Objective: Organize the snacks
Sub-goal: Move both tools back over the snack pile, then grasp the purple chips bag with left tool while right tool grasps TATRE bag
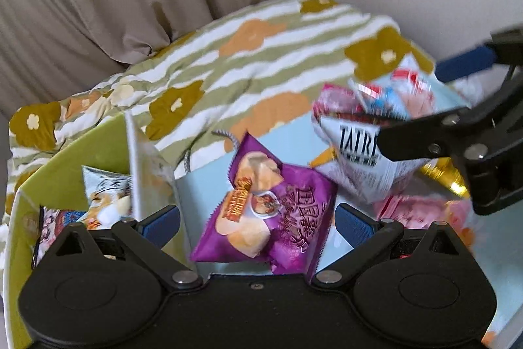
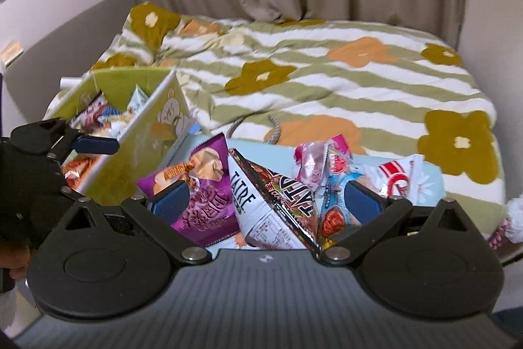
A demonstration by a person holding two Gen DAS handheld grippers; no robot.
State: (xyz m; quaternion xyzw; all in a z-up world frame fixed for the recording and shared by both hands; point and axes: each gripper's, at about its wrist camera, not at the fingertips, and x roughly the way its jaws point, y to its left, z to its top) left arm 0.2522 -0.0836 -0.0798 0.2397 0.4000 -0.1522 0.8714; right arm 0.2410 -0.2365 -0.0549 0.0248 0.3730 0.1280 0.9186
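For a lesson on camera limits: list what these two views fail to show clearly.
- Green box contents: left view, divider and gripper body hide most.
- White TATRE bag: left view, right gripper covers its label.
- Gold packet: left view, mostly hidden.
- Pink packets: right view, too blurred to read.

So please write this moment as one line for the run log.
left tongs: open, above purple bag | right tongs: open, over TATRE bag | green box: partly filled
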